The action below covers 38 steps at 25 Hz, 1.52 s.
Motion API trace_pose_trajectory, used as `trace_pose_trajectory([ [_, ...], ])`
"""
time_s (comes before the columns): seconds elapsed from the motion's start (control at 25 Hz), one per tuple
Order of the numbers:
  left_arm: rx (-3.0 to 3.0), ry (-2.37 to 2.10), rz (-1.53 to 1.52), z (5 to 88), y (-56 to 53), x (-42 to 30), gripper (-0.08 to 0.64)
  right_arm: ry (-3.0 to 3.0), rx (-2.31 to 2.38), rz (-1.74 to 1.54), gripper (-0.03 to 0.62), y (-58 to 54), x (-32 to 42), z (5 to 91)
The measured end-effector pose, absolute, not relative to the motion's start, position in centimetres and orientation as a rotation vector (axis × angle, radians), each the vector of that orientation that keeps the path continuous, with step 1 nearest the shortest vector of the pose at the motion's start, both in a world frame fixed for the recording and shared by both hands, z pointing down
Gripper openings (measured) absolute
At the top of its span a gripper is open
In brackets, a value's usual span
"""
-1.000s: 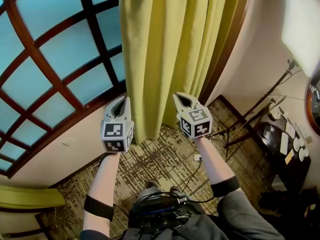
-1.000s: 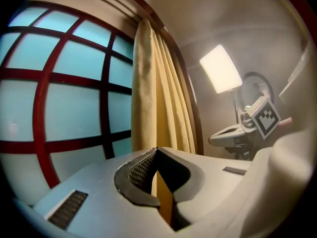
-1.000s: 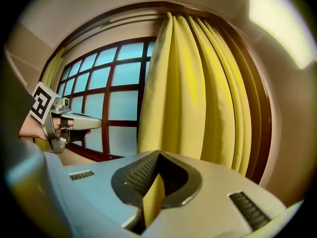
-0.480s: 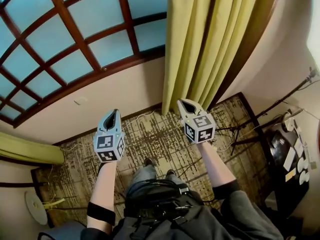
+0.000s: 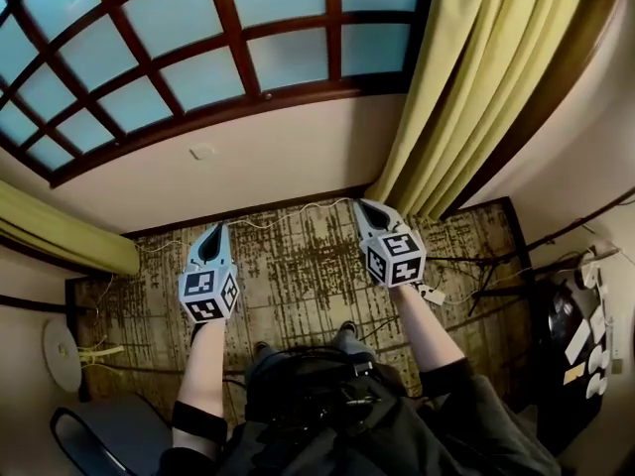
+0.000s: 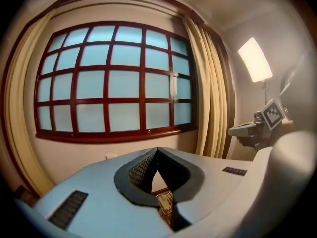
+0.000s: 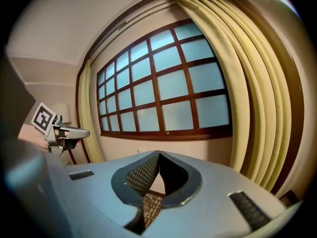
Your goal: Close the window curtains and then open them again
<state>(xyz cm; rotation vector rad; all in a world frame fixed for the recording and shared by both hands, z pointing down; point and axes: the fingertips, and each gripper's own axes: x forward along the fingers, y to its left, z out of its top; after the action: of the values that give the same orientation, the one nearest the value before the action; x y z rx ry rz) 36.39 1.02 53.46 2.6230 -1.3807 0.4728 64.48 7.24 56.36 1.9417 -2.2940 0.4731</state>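
Observation:
The window (image 5: 248, 38) with its red-brown grid is uncovered. One yellow curtain (image 5: 476, 97) hangs gathered at its right side, the other (image 5: 60, 236) gathered at its left. My left gripper (image 5: 216, 234) and right gripper (image 5: 369, 209) hover over the carpet in front of the wall, both shut and holding nothing, apart from either curtain. In the left gripper view the window (image 6: 114, 83) and right curtain (image 6: 208, 93) stand ahead, with the right gripper (image 6: 247, 130) to the side. The right gripper view shows the window (image 7: 163, 93), the nearby right curtain (image 7: 252, 103) and the left gripper (image 7: 74, 131).
A patterned carpet (image 5: 298, 266) covers the floor. A stand with cables (image 5: 516, 276) and a dark table with small white things (image 5: 580, 335) are at the right. A chair (image 5: 109, 434) and a white disc (image 5: 62, 355) sit at lower left. A lit lamp (image 6: 255, 58) glows right.
Both grippers have drawn back and down from the right curtain, the left one farther to the left. The view has swung so the bare window and the left curtain show more.

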Motion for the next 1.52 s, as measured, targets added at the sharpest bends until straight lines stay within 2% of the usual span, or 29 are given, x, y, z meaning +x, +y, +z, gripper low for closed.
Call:
trace_pose_trajectory([
  [0.36, 2.592, -1.364, 0.492, 55.6, -0.4, 23.5, 0.006, -2.196, 1.967, 0.509, 0.002, 7.2, 52.8, 58.6],
  [0.64, 2.598, -1.299, 0.474, 56.4, 0.3, 18.7, 0.006, -2.174, 1.967, 0.541, 0.003, 8.5, 46.8, 59.1],
  [1.16, 2.583, -1.293, 0.465, 57.4, 3.1, 17.0, 0.006, -2.163, 1.937, 0.548, 0.003, 9.6, 44.1, 59.9],
  [1.52, 2.616, -1.243, 0.465, 56.8, 3.7, 21.3, 0.005, -2.167, 1.942, 0.550, 0.003, 9.8, 46.9, 60.2],
])
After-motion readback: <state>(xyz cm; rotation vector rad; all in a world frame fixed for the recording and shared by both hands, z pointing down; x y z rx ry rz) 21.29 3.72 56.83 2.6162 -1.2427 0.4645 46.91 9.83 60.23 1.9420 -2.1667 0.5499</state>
